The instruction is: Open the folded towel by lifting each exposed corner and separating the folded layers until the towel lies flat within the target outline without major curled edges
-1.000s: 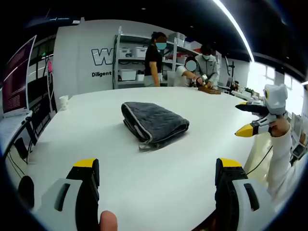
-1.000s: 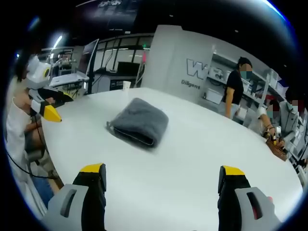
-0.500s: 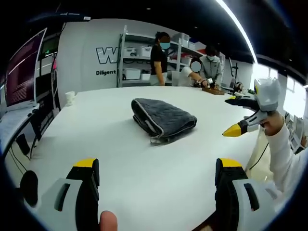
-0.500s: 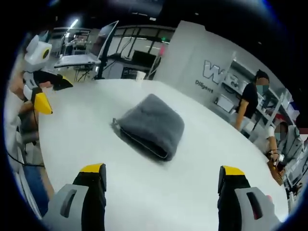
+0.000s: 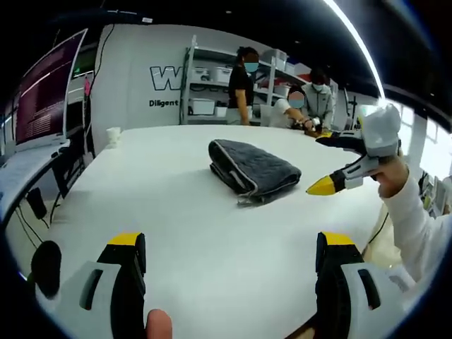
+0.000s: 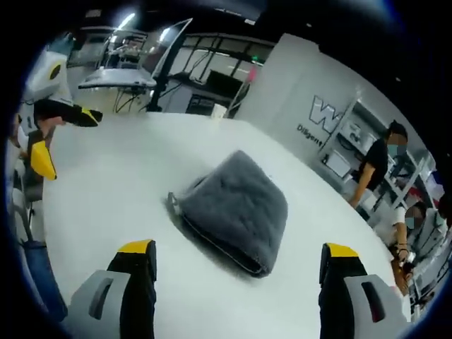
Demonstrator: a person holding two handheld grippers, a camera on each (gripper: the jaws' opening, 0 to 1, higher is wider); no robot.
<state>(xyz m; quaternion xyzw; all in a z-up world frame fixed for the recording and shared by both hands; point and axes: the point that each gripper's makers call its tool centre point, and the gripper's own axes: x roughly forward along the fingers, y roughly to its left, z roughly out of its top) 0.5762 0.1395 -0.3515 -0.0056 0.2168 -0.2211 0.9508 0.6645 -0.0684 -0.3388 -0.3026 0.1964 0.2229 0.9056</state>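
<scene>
- Both claws, left (image 5: 224,244) and right (image 6: 236,254), gape released.
- Folded towel (image 6: 233,210) mid-counter (image 6: 113,183): pinching several layers would drag the bundle, not open it.

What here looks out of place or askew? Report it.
Nothing stands out. The grey folded towel lies intact on the white table, a small loop poking out at one corner. Both hand-held grippers are open and clear of it.

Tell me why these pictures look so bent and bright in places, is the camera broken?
Not broken: both are fisheye views, so straight lines bulge. In the left gripper view the ceiling light strip curves and glares white, and the window side washes out. In the right gripper view the gray towel is sharp, casting a soft shadow on the white table; the background looks slightly smeared.
</scene>
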